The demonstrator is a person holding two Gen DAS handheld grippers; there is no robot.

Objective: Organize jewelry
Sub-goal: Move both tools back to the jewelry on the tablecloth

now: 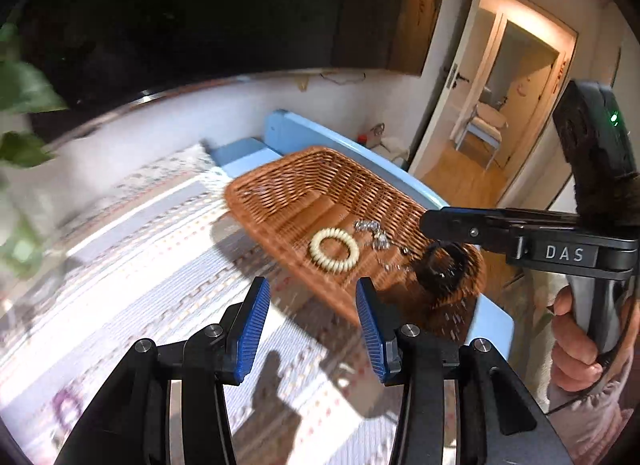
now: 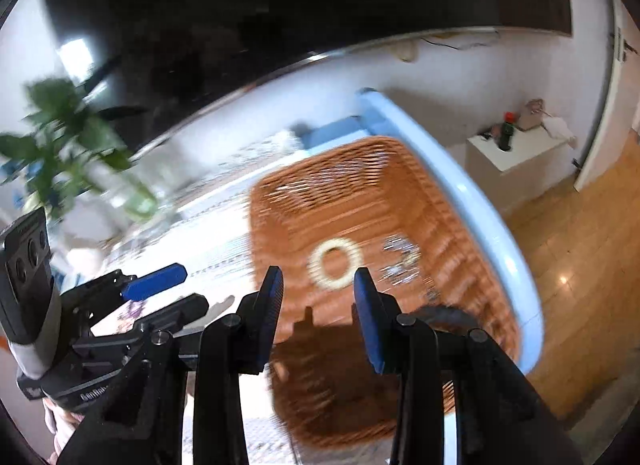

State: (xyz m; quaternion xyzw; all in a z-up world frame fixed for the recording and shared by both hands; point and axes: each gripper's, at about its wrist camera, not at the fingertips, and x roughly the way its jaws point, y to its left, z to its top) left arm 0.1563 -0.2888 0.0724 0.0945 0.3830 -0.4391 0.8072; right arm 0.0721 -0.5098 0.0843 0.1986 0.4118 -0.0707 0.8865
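A brown wicker basket (image 1: 304,189) (image 2: 400,169) stands on a patterned cloth near the table's right edge. Inside it lie a cream coiled bracelet (image 1: 334,251) (image 2: 335,264), a silver chain (image 1: 372,233) (image 2: 400,261) and a dark ring-shaped piece (image 1: 440,273) (image 2: 444,315). My left gripper (image 1: 312,301) (image 2: 186,289) hovers open over the cloth just short of the basket's near rim, with nothing between its blue pads. My right gripper (image 2: 318,285) (image 1: 428,223) is open and empty above the basket's near end, close to the dark piece. Both views are motion-blurred.
The pale blue table edge (image 1: 492,317) (image 2: 500,233) runs just right of the basket, with wooden floor (image 2: 580,257) beyond. A leafy plant (image 2: 68,137) stands at the back left. A white cabinet (image 2: 516,169) carrying a bottle sits by the wall. A hand (image 1: 576,345) grips the right tool.
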